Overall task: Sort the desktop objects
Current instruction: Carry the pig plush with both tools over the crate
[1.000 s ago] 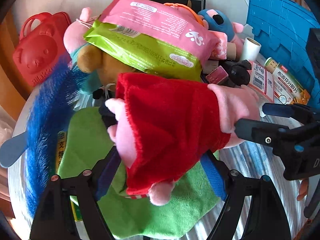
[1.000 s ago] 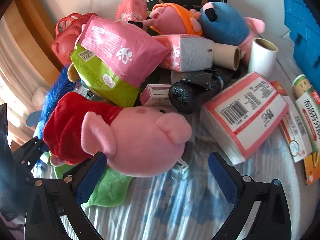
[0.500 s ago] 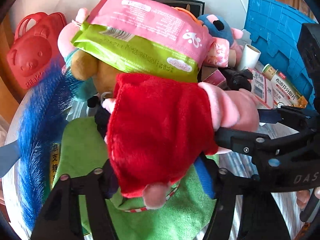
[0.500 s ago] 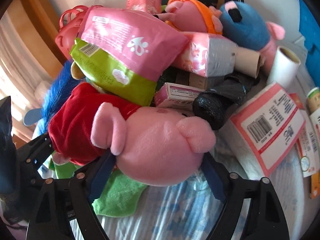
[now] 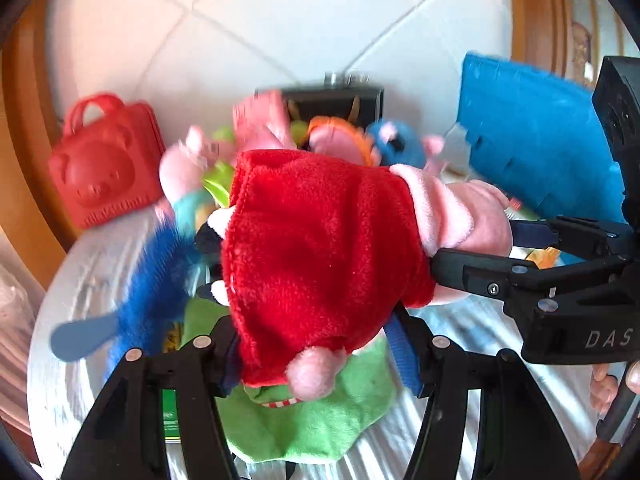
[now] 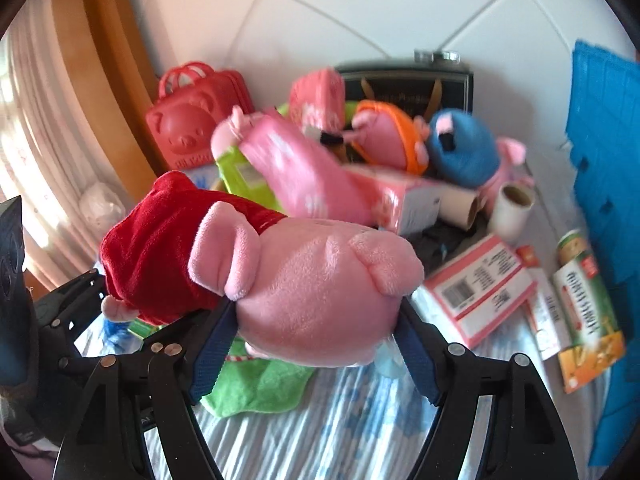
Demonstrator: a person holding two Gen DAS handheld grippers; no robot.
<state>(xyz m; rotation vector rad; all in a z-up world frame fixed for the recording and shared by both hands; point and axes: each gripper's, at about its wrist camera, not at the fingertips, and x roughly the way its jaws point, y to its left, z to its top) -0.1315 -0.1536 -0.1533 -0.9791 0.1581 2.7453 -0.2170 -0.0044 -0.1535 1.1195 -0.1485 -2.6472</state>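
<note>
A pink pig plush in a red dress (image 5: 320, 248) is held off the table by both grippers. My left gripper (image 5: 316, 344) is shut on its red dress body. My right gripper (image 6: 312, 340) is shut on its pink head (image 6: 320, 300); it also shows in the left wrist view (image 5: 480, 252), coming in from the right. Below the plush lies a green cloth (image 5: 320, 420). The pile of other toys and packs (image 6: 360, 160) sits behind it.
A red bear bag (image 5: 104, 172) stands at the back left, a blue crate (image 5: 532, 140) at the right. Other plush toys (image 6: 460, 148), pink and green packs (image 6: 288, 176), paper rolls (image 6: 514, 208) and boxes (image 6: 480, 288) lie on the striped cloth. A blue brush (image 5: 148, 292) lies left.
Both grippers closed on the pig plush and lifted it up off the pile; the pile now sits lower and farther in both views.
</note>
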